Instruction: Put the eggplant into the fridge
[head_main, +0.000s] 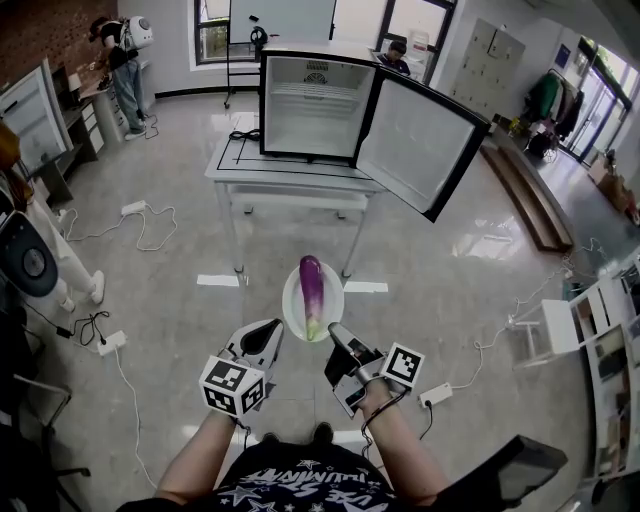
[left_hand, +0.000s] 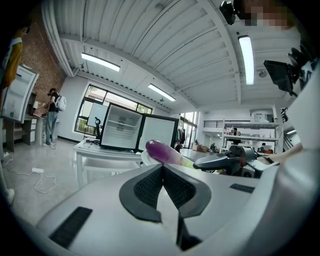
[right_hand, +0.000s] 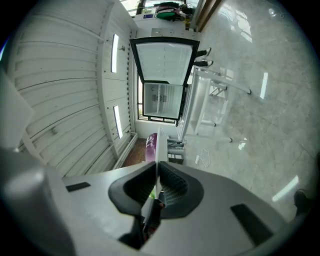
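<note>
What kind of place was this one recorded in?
Probably a lab or workshop hall, not a home: a small fridge stands open on a white table mid-floor, cables trail across the polished floor, and shelving stands at the right.

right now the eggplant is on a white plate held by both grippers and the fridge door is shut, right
No: the fridge door is open, as the head view shows. The eggplant does lie on the white plate held by the left gripper and right gripper.
</note>
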